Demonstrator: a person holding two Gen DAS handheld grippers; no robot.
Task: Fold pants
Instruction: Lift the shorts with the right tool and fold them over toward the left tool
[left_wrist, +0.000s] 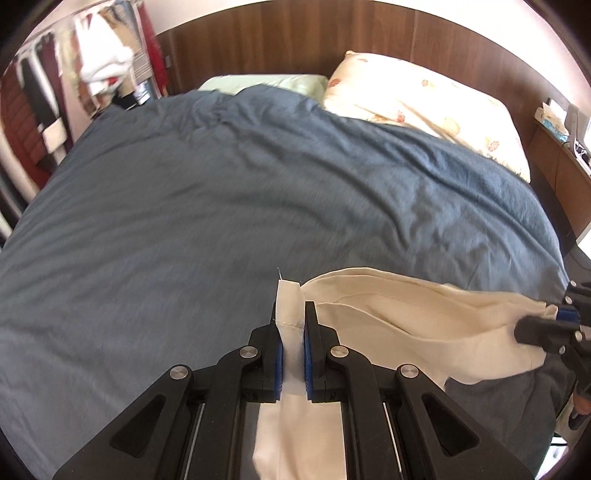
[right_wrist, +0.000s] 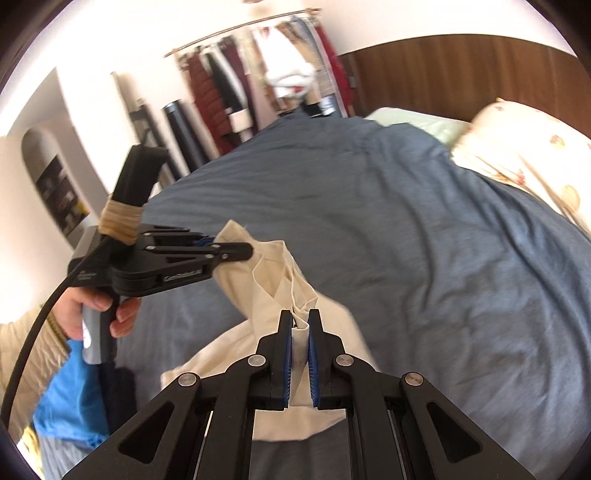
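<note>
A hemmed edge of the cream pants (left_wrist: 406, 314) is clamped in the left gripper (left_wrist: 293, 332); another bunched edge is pinched by the right gripper (right_wrist: 301, 332). The soft, creased cloth is held slack above the wrinkled blue duvet (left_wrist: 221, 203), its lower part cut off from view.

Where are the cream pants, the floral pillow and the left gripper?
cream pants (left_wrist: 424, 314), left wrist view, stretched cloth.
floral pillow (left_wrist: 424, 107), left wrist view, its top face.
left gripper (left_wrist: 293, 314), left wrist view, between fingertips.
</note>
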